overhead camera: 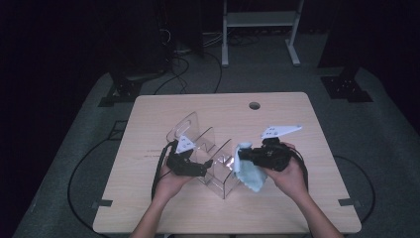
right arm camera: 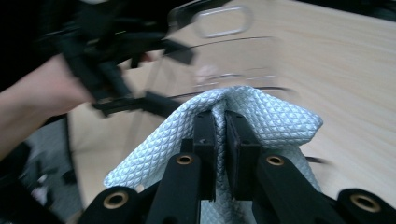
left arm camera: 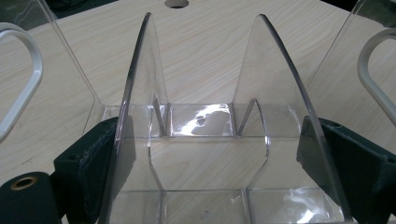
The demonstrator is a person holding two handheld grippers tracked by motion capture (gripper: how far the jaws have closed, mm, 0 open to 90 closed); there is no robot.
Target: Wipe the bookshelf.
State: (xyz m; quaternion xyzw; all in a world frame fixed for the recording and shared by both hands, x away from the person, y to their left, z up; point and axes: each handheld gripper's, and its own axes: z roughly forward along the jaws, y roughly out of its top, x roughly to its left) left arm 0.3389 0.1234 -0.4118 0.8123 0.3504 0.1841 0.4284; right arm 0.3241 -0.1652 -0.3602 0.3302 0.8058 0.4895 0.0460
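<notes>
A clear acrylic rack (overhead camera: pixel 190 128) with curved dividers stands mid-table. My left gripper (overhead camera: pixel 207 166) reaches in from the rack's left side. In the left gripper view its jaws (left arm camera: pixel 210 135) stand wide, with a pad pressed on the outside of each of two dividers of the rack (left arm camera: pixel 201 119). My right gripper (overhead camera: pixel 243 156) is at the rack's right end, shut on a light blue quilted cloth (overhead camera: pixel 250 177) that hangs below it. In the right gripper view the cloth (right arm camera: pixel 275 121) is pinched between the closed jaws (right arm camera: pixel 219 116), and the rack (right arm camera: pixel 224 23) and left gripper (right arm camera: pixel 140 100) show blurred beyond.
The wooden table (overhead camera: pixel 297 208) has a round cable hole (overhead camera: pixel 254 105) near its far edge. Bare tabletop lies all around the rack. A white frame (overhead camera: pixel 260 22) and dark stands rest on the floor behind the table.
</notes>
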